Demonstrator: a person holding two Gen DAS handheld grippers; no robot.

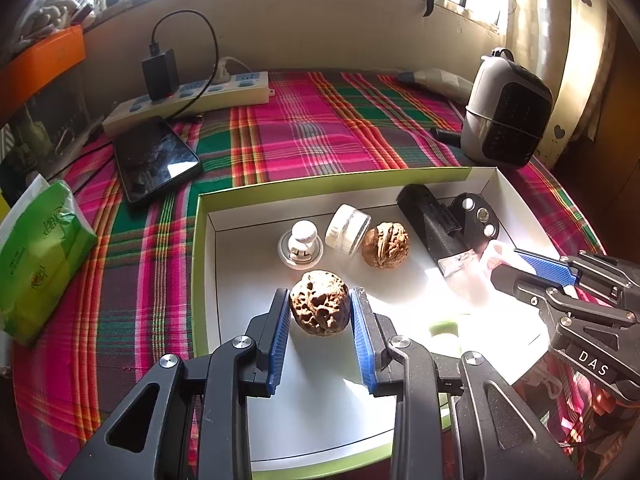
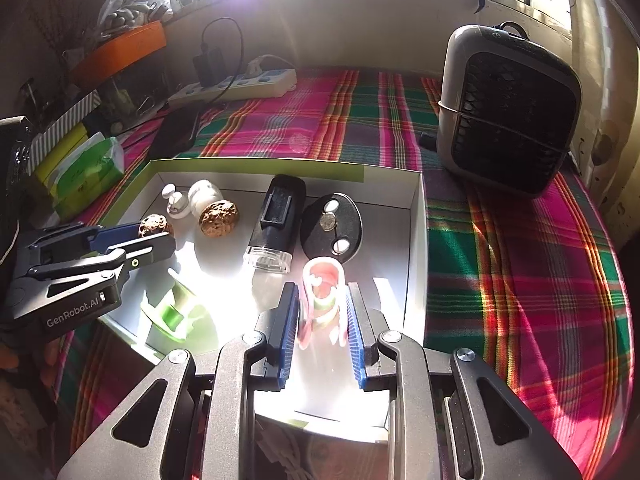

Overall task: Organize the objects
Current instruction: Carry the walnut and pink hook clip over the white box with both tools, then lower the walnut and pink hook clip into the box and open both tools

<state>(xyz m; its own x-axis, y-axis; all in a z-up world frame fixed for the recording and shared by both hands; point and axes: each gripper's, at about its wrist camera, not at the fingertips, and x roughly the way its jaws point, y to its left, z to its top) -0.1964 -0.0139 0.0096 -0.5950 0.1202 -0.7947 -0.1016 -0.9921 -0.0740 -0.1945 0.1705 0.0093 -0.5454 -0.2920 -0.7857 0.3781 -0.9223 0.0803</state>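
A white box (image 1: 208,240) with a green rim lies on the plaid cloth. My left gripper (image 1: 320,308) is shut on a pitted brown walnut (image 1: 320,308) just above the box floor. A second walnut (image 1: 385,245), a small white jar (image 1: 347,230), a white figurine (image 1: 302,240), a black microscope-like tool (image 1: 434,220) and a black oval base (image 1: 478,218) lie in the box. My right gripper (image 2: 323,308) is shut on a pink and white tape dispenser (image 2: 323,300) over the box's front right. A green tape holder (image 2: 172,312) lies at the front.
A phone (image 1: 158,158) and a power strip (image 1: 188,98) with a charger lie at the back left. A green tissue pack (image 1: 40,264) lies left of the box. A grey fan heater (image 2: 508,108) stands at the back right.
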